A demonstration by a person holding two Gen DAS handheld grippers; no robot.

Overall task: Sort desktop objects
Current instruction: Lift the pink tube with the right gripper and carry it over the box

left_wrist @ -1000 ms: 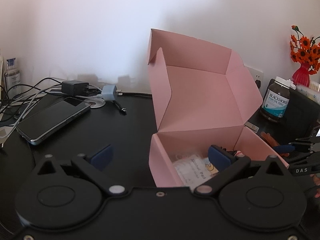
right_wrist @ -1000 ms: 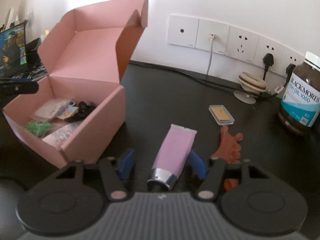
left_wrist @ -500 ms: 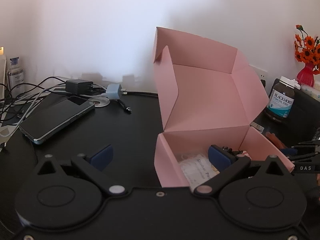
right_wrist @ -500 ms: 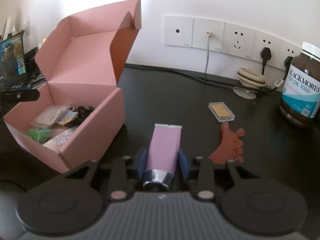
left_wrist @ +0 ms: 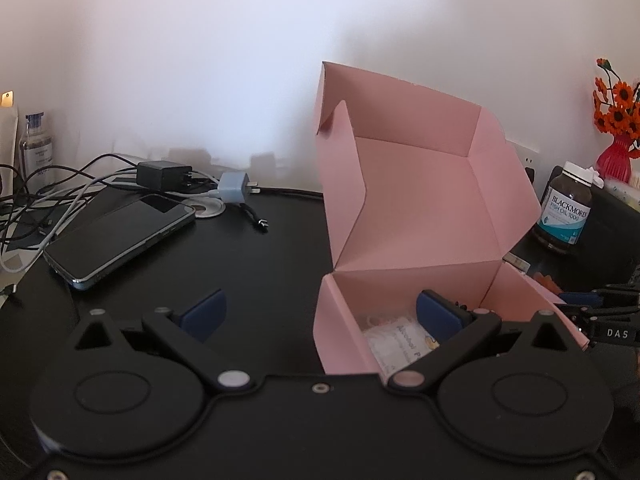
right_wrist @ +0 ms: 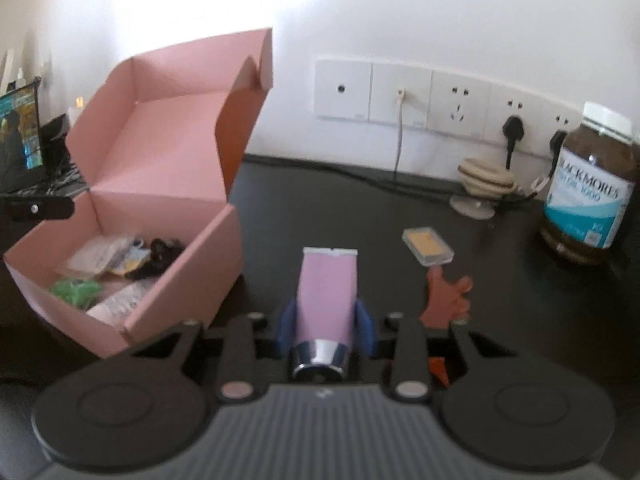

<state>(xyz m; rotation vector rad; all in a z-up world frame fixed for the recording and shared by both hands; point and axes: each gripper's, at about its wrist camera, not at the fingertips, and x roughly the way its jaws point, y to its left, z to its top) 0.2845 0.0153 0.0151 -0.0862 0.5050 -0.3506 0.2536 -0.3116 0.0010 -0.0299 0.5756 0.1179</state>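
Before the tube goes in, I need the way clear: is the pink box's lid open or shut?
Open. The pink box has its lid standing upright behind it, with packets showing inside.

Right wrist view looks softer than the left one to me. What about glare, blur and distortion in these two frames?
Right wrist view: slightly blurred throughout, the brown bottle label smeared; the wall above the pink box is blown out white; the socket strip bows from the fisheye. Left wrist view: sharper, the bottle's label readable; soft hazy light on the wall, dark vignetted corners.
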